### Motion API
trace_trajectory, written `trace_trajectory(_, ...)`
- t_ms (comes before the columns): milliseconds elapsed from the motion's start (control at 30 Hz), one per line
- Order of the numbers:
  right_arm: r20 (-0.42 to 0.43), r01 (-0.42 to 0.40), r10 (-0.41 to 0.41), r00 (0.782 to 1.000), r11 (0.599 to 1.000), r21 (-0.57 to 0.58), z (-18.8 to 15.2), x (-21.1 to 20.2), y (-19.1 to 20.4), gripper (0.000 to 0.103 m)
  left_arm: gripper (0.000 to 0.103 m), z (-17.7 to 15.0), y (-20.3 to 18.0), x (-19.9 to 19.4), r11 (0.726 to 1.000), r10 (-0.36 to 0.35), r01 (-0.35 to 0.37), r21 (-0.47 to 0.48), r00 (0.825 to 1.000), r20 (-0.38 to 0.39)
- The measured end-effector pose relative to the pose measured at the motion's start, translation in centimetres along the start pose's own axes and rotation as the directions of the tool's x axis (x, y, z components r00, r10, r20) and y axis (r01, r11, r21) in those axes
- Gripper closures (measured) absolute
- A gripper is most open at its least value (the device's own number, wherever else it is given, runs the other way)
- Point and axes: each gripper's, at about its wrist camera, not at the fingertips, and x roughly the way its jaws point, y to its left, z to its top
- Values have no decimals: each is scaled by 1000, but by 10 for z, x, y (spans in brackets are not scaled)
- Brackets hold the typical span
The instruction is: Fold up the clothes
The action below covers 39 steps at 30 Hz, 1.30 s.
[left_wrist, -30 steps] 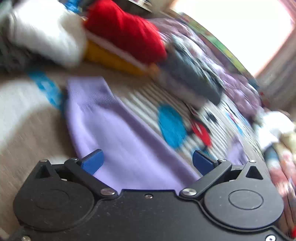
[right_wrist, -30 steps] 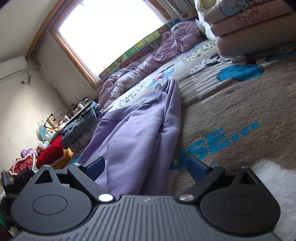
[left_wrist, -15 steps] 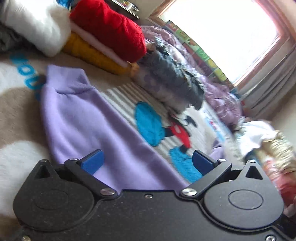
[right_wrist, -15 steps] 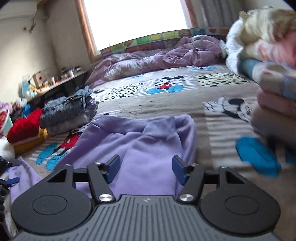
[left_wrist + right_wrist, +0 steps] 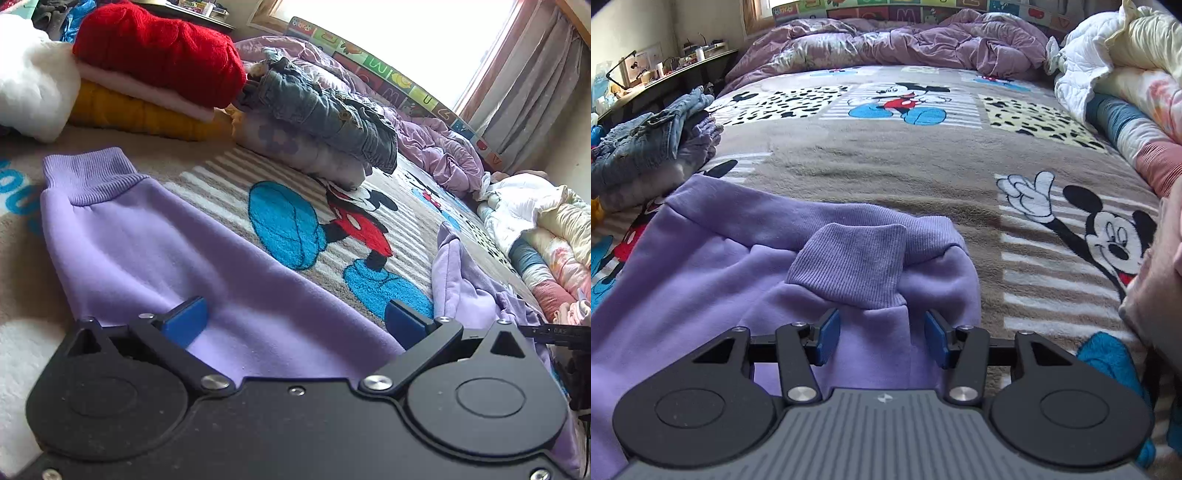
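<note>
The left gripper [image 5: 295, 319] gaped wide over a purple sweatshirt [image 5: 177, 254] sleeve lying flat on the cartoon blanket [image 5: 369, 206]; the right gripper [image 5: 881, 339] stood half-open astride the other sleeve, its ribbed cuff [image 5: 849, 266] just beyond; folded piles [image 5: 155, 74] far left

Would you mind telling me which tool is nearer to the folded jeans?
Left. The left tool sits over the purple sleeve, with the jeans just ahead; the right tool sees them far off to its left.
</note>
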Motion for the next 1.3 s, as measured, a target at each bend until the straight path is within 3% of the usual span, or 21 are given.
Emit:
trace_trajectory(33,1,-4,4,1000,1000,7,0,2,-1,58,0,0,-1,1,1000,5,-5,8,1000,1)
trace_trajectory(67,0,-12,12,1000,1000,16,1,4,-2,75,0,0,-3,2,1000,13,-13,18,1000,2)
trace_trajectory(167,12,-25,24,1000,999,22,-1,0,-1,88,0,0,-6,4,999,30,-30,39,1000,4)
trace_trajectory(467,190,-36,9,982,990,140,-2,-73,-33,90,0,-1,-9,3,998,42,-43,49,999,7)
trace_trajectory(800,364,-33,-123,923,918,394,-53,-191,-115,90,0,-4,-16,1,994,86,-87,69,996,16)
trace_trajectory(933,387,-22,-183,904,883,469,-83,-229,-147,90,0,-5,-19,-4,992,114,-115,52,993,33)
trace_trajectory(1300,348,3,-303,887,758,652,-181,-269,-208,90,0,-9,-24,-13,989,148,-147,-25,988,48)
